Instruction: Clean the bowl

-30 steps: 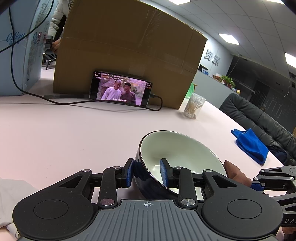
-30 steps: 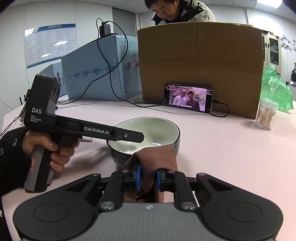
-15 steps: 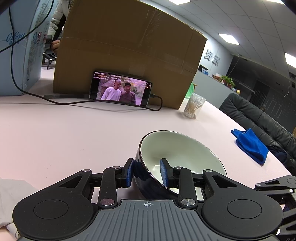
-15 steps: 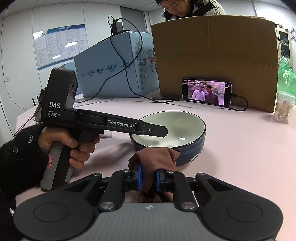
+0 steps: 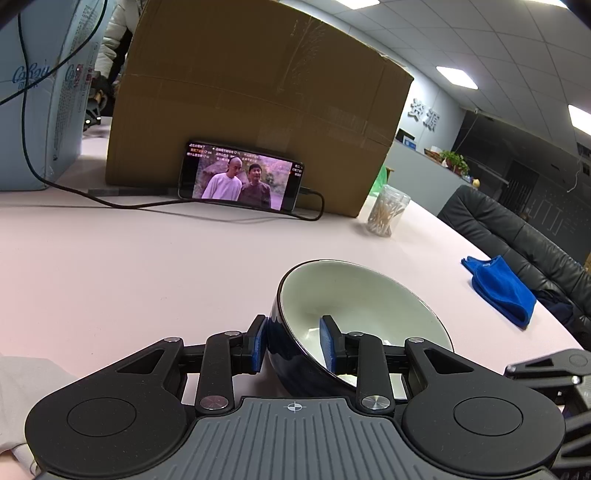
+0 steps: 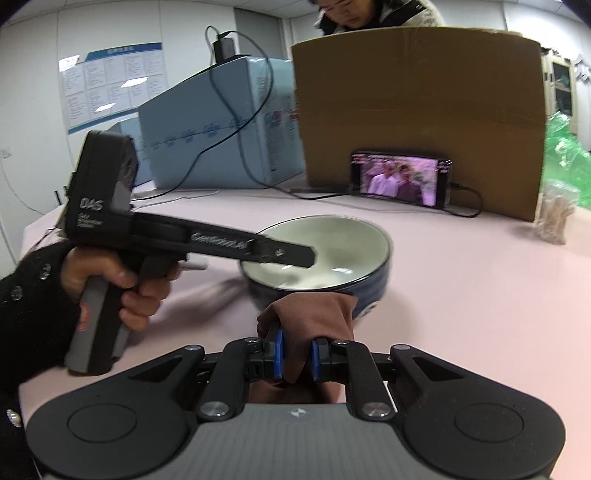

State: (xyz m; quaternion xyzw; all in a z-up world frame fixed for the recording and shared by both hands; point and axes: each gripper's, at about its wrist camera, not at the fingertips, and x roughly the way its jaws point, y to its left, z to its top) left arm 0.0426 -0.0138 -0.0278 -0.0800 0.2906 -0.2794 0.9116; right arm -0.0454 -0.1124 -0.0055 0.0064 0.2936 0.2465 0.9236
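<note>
A bowl (image 5: 354,299), dark blue outside and pale inside, stands on the pink table, tipped slightly. My left gripper (image 5: 293,345) is shut on its near rim, one blue pad outside the wall and one inside. In the right wrist view a hand holds that left gripper (image 6: 306,256) over the bowl (image 6: 332,240) from the left. My right gripper (image 6: 297,356) is shut on a brown cloth (image 6: 314,314), which bunches up just in front of the bowl's outer wall.
A large cardboard box (image 5: 258,92) stands at the back with a playing phone (image 5: 240,177) and its cable leaning on it. A jar of cotton swabs (image 5: 388,210), a blue cloth (image 5: 502,291), a black chair (image 5: 517,236), pale blue cartons (image 6: 221,122) and a person (image 6: 369,14) surround the table.
The right gripper has drawn the brown cloth back off the bowl's rim; the cloth no longer shows in the left wrist view. The left gripper and bowl have stayed put.
</note>
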